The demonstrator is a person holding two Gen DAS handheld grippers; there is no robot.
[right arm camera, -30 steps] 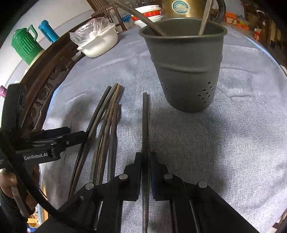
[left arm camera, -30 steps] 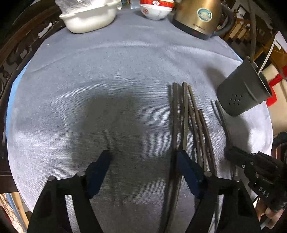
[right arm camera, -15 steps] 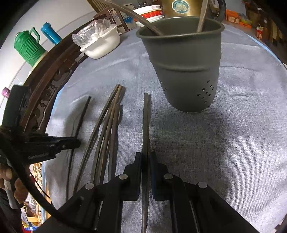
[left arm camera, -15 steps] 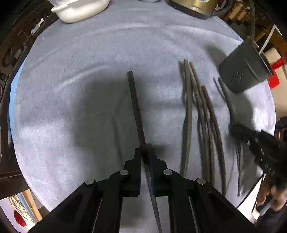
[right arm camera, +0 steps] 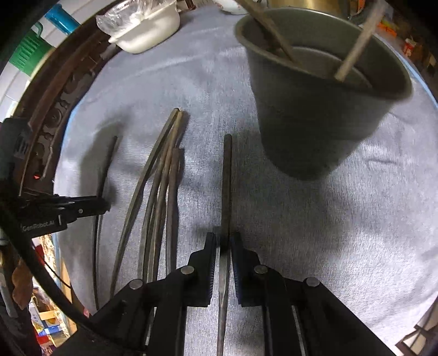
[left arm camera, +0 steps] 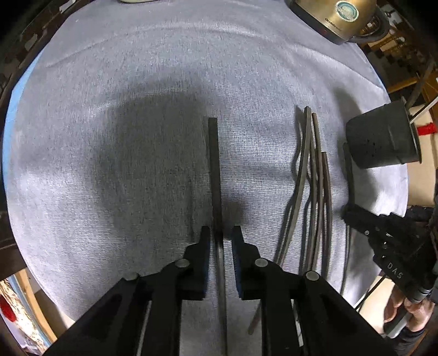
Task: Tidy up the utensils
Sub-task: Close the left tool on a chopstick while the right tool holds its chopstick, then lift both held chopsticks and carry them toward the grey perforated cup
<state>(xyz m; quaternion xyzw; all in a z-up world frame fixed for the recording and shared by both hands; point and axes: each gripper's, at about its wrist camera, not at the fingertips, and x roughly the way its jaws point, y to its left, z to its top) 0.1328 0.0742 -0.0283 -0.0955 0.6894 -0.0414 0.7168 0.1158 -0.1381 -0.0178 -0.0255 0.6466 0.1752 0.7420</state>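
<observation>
Right now my left gripper (left arm camera: 221,238) is clamped on a single dark chopstick (left arm camera: 214,164), which runs up between the pads and stands out over the grey tablecloth (left arm camera: 137,109), apart from everything else. My right gripper (right arm camera: 224,241) has a second chopstick (right arm camera: 227,178) between its pads; its jaws have just been easing apart, though the stick looks to me to be pinched at the tips, its far end lying close beside the base of the grey utensil holder (right arm camera: 314,123). That holder stands on the cloth with two sticks already leaning inside it against the rim. Between my two grippers, a loose bundle of chopsticks (left arm camera: 312,178) lies flat on the cloth, bowed by the lens and partly overlapping. From the left view I can see the right gripper off to the side, near the cloth's edge, with the holder beyond it. Further back sit a brass-coloured kettle (left arm camera: 339,19) and, seen from the right view, a white dish (right arm camera: 147,30) with a plastic bag in it. A person's fingers (left arm camera: 410,309) show at the lower corner, wrapped on the right handle.
</observation>
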